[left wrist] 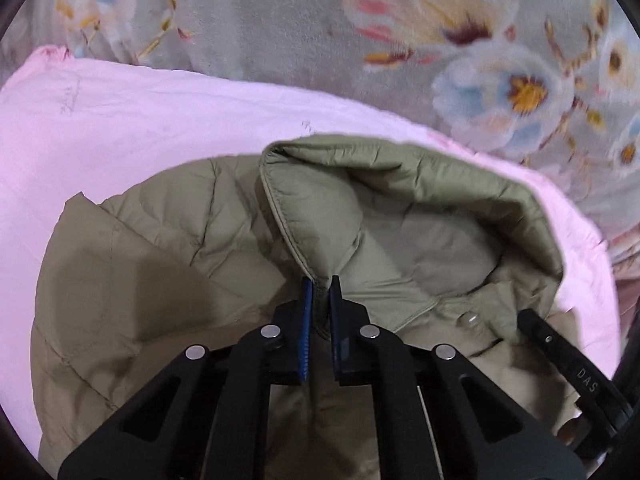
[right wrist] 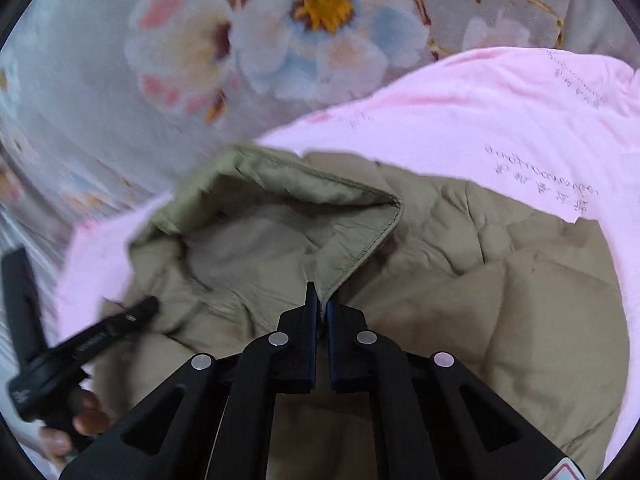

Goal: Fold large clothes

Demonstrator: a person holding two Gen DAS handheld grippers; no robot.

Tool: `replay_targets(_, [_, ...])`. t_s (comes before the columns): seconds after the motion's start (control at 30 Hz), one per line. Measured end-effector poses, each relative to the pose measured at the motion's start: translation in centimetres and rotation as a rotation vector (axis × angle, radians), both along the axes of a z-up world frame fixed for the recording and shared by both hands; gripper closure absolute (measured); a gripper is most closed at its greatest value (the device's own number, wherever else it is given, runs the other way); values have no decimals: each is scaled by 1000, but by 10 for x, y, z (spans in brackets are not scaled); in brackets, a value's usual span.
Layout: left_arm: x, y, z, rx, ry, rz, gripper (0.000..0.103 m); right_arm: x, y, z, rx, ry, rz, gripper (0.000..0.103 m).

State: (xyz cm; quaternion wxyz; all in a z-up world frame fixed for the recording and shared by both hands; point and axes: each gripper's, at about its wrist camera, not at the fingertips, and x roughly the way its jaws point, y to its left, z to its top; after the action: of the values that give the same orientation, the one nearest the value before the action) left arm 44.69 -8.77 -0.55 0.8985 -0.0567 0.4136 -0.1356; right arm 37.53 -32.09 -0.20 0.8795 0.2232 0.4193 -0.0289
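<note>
Left gripper (left wrist: 320, 280): clamped on hood edge of khaki quilted puffer jacket (left wrist: 160, 280).
Right gripper (right wrist: 320, 292): clamped on opp. hood edge.
Under jacket: pink sheet (left wrist: 100, 120).

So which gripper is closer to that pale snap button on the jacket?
Right. The right gripper sits just beside the snap button; the left gripper pinches the hood edge farther away.

Olive-khaki quilted jacket (left wrist: 168, 264) on plain pink sheet (left wrist: 120, 120), grey floral blanket (left wrist: 280, 20) beyond.
</note>
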Motion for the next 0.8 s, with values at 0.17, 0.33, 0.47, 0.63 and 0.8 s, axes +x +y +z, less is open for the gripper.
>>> replay_targets(0.17, [1,-10,-18,86,-18,-2,96,6,15,-14,-152,61,25,100])
replay_targets(0.33, [-2,-21,-24,177,-58,10,94,8,19,-19,-207,82,33,100])
replay_targets(0.47, [-6,-16,-19,163,-61,14,89,1,11,-16,-135,75,35,94])
replay_targets(0.63, [-34,12,22,93,-121,-12,43,-40,-7,31,-44,4,5,60])
replay_targets(0.8, [-14,36,83,-62,-185,87,24,-21,-23,84,64,-130,-3,51])
